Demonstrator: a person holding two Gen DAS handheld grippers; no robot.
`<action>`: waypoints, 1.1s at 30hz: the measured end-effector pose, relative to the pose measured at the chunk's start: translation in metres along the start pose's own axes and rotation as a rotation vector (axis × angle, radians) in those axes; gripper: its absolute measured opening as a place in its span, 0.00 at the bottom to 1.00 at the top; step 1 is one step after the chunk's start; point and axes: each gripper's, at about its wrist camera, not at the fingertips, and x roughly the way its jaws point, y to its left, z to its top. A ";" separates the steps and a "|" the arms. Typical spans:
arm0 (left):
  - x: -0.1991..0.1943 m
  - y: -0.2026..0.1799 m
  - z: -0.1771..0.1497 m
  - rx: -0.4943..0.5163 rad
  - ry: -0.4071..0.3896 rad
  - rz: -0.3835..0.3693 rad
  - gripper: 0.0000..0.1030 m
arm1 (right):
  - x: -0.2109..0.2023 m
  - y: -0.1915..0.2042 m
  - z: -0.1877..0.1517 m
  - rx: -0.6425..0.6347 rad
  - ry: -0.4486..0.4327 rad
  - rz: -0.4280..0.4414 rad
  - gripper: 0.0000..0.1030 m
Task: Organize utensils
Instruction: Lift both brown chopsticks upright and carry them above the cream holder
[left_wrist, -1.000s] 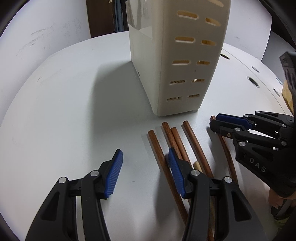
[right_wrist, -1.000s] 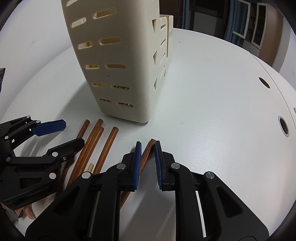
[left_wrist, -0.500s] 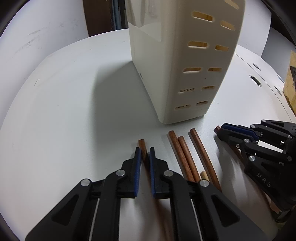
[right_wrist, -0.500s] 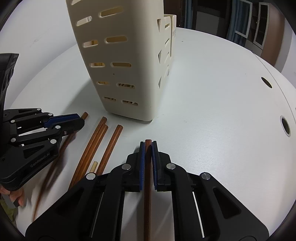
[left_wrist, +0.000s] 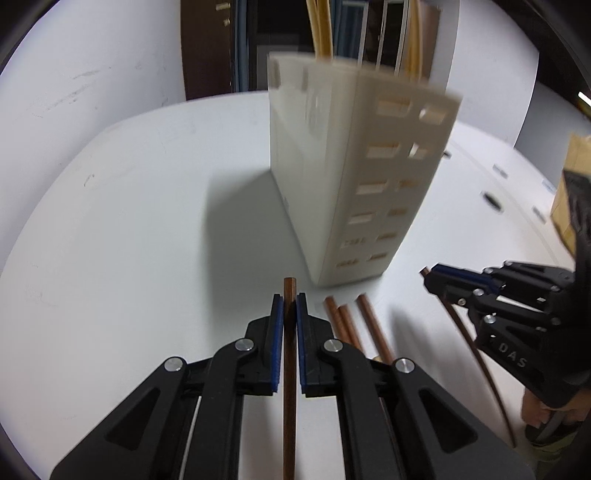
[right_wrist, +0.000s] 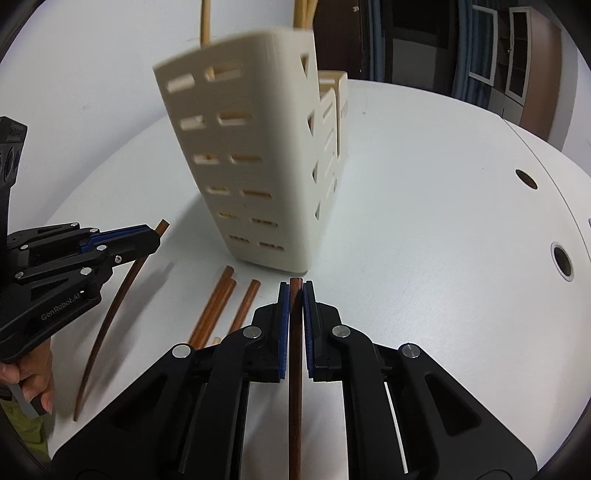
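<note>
Gripping one brown wooden chopstick apiece, the two grippers hang above a white round table (right_wrist: 424, 221). The left gripper (left_wrist: 289, 306) is clenched on its chopstick (left_wrist: 289, 387), the blue ribbed pads pressing its sides. The stick's long axis runs along the fingers, its blunt end just past the fingertips and pointing toward the caddy. The right gripper (right_wrist: 295, 295) is likewise clamped on a second chopstick (right_wrist: 294, 387), held the same way, lengthwise between the pads with the end aimed at the caddy's base.

Three more brown chopsticks (right_wrist: 221, 306) lie flat on the table between the two grippers, side by side and roughly parallel, their ends toward the caddy. A short pale wooden tip shows just beside them near the right gripper's finger; what it belongs to I cannot tell.

One cream plastic caddy (right_wrist: 258, 166) stands upright on the table just beyond the loose sticks. It is tall and boxy with rounded corners, its walls pierced by rows of slots, and seems divided into compartments. Several pale yellow sticks (left_wrist: 321, 29) rise out of its top; blur hides their count.

Both grippers are black plastic with silver rivets. A hand (right_wrist: 33, 373) shows under the left one.
</note>
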 end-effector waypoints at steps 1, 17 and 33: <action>-0.006 0.000 0.002 -0.004 -0.017 -0.004 0.07 | -0.006 0.001 0.002 0.000 -0.018 0.002 0.06; -0.088 -0.004 0.019 -0.039 -0.231 -0.030 0.06 | -0.083 0.005 0.029 -0.008 -0.238 0.015 0.06; -0.132 -0.025 0.053 0.015 -0.367 0.001 0.06 | -0.147 0.019 0.062 -0.039 -0.395 0.013 0.06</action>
